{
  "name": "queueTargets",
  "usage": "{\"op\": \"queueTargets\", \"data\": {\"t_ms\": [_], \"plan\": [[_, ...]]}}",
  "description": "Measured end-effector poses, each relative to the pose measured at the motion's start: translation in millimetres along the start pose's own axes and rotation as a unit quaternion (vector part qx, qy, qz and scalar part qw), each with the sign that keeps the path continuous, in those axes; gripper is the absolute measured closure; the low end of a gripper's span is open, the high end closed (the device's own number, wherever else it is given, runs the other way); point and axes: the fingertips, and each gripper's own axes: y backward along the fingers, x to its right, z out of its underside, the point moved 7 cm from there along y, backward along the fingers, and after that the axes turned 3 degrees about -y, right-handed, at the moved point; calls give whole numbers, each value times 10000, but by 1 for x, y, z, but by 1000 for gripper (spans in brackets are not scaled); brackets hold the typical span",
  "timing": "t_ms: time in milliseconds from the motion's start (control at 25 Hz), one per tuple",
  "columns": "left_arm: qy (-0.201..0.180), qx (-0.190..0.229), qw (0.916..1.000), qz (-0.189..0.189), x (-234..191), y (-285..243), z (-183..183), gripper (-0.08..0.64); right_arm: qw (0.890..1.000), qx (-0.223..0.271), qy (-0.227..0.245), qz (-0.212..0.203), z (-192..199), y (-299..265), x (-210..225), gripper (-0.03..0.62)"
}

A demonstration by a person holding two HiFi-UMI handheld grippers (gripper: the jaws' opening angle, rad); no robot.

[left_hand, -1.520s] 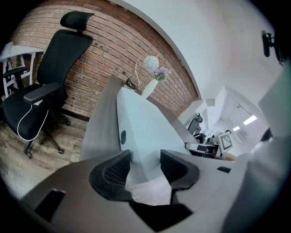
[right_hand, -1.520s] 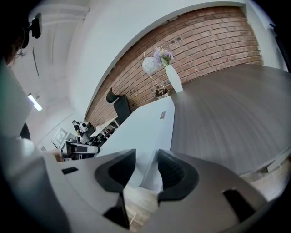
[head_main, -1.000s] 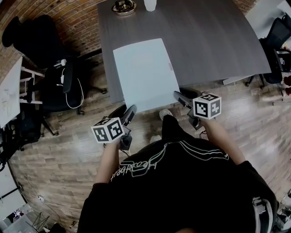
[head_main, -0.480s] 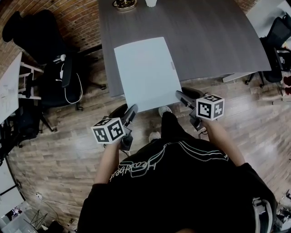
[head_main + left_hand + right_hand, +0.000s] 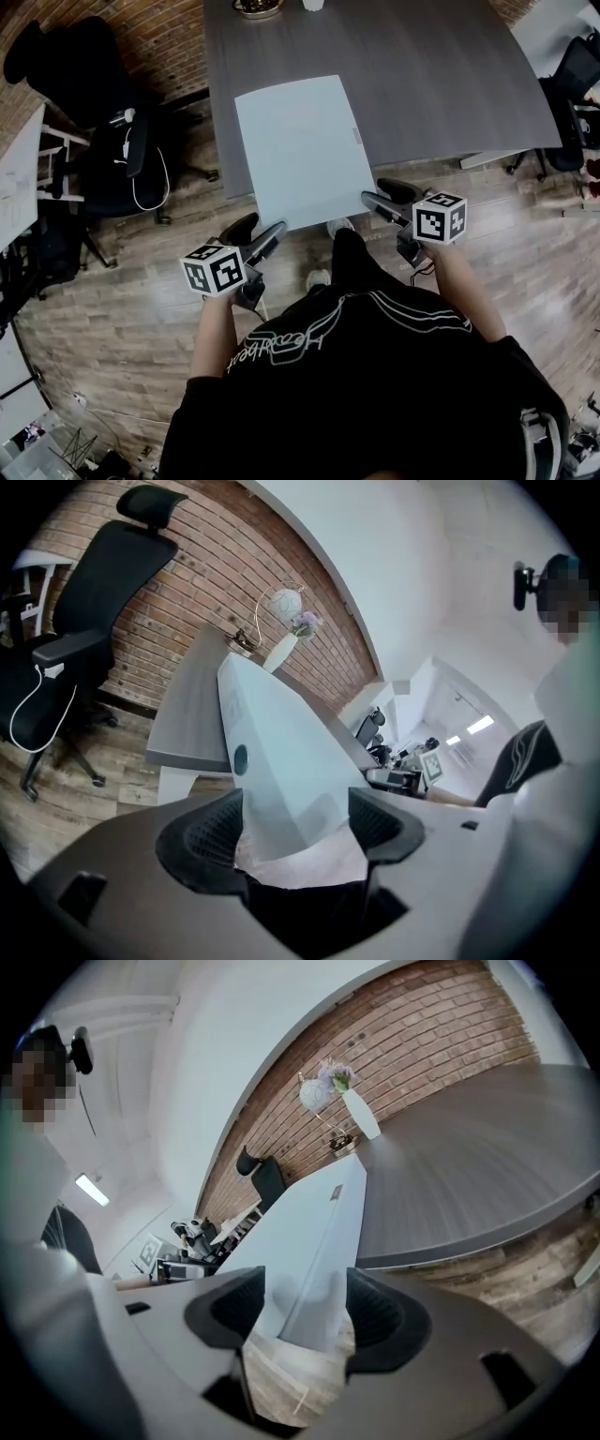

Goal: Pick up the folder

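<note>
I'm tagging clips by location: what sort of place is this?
Probably an office meeting room: a large grey table, black swivel chairs beside it, and a brick wall behind.

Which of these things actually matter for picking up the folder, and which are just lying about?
For the job: pale blue flat folder, overhanging the near edge of the grey table; left tool and right tool, both with jaws opening, a folder corner between each pair.

Just lying about: white vase of flowers; round metal dish; black office chair.
</note>
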Motion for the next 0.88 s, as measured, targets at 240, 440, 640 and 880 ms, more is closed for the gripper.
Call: {"op": "queueTargets", "data": {"t_ms": [240,440,640,880], "plan": [[314,-233,9979,519,-13,-10,7,206,9953,-123,-598,-746,3,-8,17,335],[626,-344,9941,816,-21,-20,12,204,9870,-430,-958,-1219,9,-18,27,320],[675,-438,9919,987,-24,-25,11,205,9782,-642,-1156,-1601,9,-25,31,316],[906,-495,9891,1045,-29,-29,12,206,9748,-701,-1218,-1730,9,-27,35,316]]}}
